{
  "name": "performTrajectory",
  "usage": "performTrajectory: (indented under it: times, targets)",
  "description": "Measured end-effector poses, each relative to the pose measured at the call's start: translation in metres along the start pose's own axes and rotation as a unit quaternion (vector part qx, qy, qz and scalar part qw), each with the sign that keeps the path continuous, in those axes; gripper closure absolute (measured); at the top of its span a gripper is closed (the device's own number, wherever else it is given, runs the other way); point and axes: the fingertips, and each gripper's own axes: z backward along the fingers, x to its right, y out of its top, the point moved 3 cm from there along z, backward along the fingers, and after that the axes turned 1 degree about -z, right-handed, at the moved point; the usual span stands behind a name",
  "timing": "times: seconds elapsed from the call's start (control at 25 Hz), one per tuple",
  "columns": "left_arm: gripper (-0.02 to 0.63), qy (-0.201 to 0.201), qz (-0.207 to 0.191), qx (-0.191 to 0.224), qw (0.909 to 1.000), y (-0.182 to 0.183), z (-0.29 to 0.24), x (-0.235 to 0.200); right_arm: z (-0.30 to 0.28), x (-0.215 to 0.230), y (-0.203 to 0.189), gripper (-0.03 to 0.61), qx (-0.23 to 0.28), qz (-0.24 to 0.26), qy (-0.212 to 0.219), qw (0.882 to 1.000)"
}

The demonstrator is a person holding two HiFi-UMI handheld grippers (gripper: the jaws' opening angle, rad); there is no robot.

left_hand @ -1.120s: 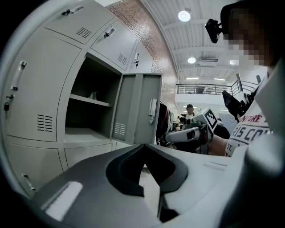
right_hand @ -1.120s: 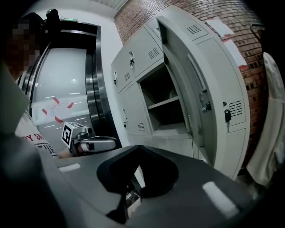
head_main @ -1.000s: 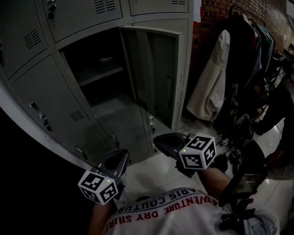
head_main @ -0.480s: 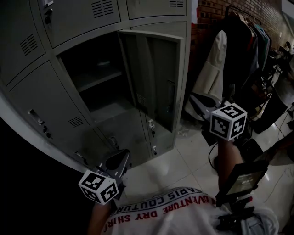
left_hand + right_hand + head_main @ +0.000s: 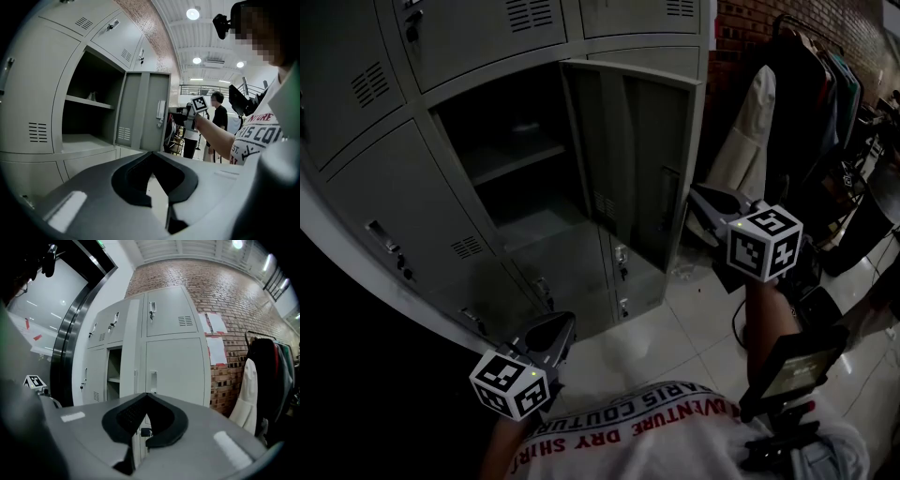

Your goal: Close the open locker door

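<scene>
The open locker door [image 5: 642, 159] swings out from the middle compartment [image 5: 511, 159], with its inner face and latch toward me. In the left gripper view the door [image 5: 145, 110] stands about square to the bank. In the right gripper view the door [image 5: 131, 380] is a narrow pale strip beside the dark opening. My right gripper [image 5: 696, 195] is raised just right of the door's free edge, jaws shut and empty, and looks apart from it. Its jaws [image 5: 146, 393] point at the lockers. My left gripper [image 5: 562, 326] hangs low near the bottom lockers, its jaws [image 5: 152, 153] shut on nothing.
Closed grey lockers [image 5: 394, 197] surround the open one. A clothes rack with a pale coat [image 5: 750, 141] stands at the right against a brick wall [image 5: 741, 28]. White floor tiles [image 5: 675, 328] lie below. A person [image 5: 216, 122] stands farther off in the left gripper view.
My right gripper rose from low near the floor to door height, then edged left toward the door's free edge. The left gripper stayed low. The door has not swung.
</scene>
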Motion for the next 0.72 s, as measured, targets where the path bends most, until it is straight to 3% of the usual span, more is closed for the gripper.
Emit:
performTrajectory:
  times: [0.28, 0.72]
  targets:
    - [0.607, -0.009, 0.006, -0.005, 0.9999, -0.003, -0.001, -0.012, -0.007, -0.031, -0.01, 0.58, 0.001, -0.015, 0.034, 0.999]
    - [0.607, 0.002, 0.019, -0.008, 0.9998, -0.003, 0.023, -0.052, -0.044, -0.134, 0.003, 0.58, 0.012, 0.015, 0.147, 0.989]
